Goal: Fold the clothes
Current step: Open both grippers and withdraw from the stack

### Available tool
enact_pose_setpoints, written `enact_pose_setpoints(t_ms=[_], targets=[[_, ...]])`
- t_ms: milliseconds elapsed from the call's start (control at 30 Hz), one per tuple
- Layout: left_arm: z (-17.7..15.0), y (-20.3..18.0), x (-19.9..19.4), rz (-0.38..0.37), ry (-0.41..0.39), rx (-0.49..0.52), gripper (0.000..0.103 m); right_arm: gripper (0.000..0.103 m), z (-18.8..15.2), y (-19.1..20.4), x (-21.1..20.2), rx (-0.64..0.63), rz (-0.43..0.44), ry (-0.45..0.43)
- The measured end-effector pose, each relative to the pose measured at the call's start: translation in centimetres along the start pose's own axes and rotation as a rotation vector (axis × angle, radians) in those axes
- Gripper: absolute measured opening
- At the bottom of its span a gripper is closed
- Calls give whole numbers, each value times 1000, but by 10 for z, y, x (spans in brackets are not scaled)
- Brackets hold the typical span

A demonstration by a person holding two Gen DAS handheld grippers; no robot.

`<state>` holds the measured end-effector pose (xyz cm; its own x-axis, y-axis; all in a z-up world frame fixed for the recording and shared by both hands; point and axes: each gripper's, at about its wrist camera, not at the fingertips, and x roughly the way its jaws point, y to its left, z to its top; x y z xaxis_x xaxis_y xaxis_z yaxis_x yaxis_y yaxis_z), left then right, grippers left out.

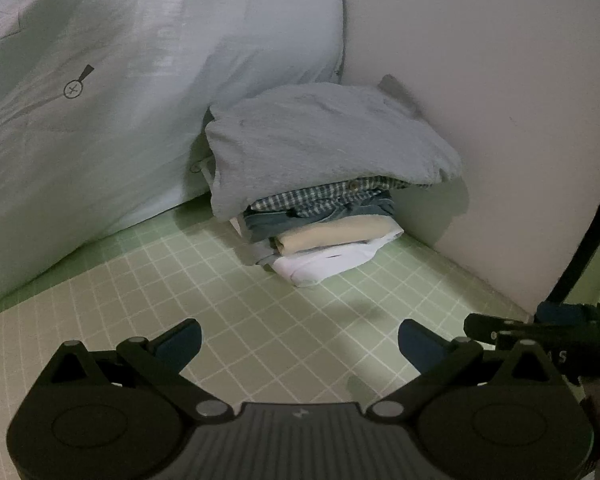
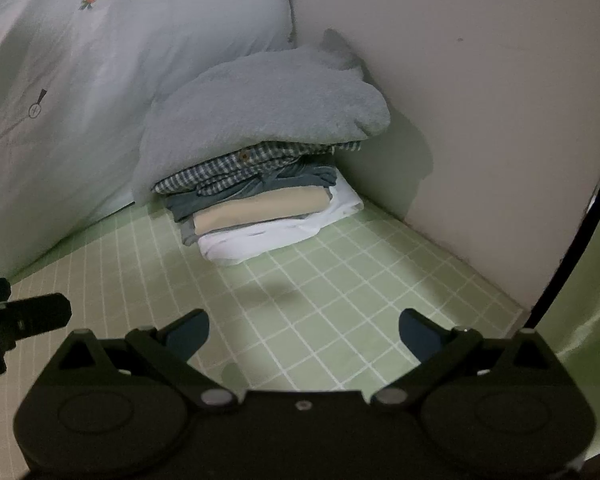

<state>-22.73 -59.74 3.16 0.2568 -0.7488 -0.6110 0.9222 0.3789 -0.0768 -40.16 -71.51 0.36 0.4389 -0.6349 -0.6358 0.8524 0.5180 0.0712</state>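
Observation:
A stack of folded clothes stands in the corner on the green checked sheet. On top lies a grey garment [image 1: 324, 136], also in the right wrist view [image 2: 260, 108]. Under it are a checked shirt [image 1: 320, 196], a blue piece, a beige piece [image 1: 332, 236] and a white piece [image 1: 324, 266]. My left gripper [image 1: 300, 342] is open and empty, short of the stack. My right gripper [image 2: 304, 334] is open and empty too, beside the left one. The right gripper shows at the right edge of the left wrist view [image 1: 540, 336].
A pale quilt [image 1: 100, 100] with carrot prints rises on the left. A plain wall [image 1: 500, 120] stands behind and to the right of the stack. The green checked sheet [image 1: 260, 312] spreads between the grippers and the stack. A black cable [image 1: 588, 240] hangs at right.

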Motion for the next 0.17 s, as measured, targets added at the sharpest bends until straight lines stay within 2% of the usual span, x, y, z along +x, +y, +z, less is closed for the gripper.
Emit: enact_pose_setpoints(t_ms=[167], targets=[[1, 2, 2, -6, 6, -2, 103, 102, 0, 1, -1, 2, -3, 2]])
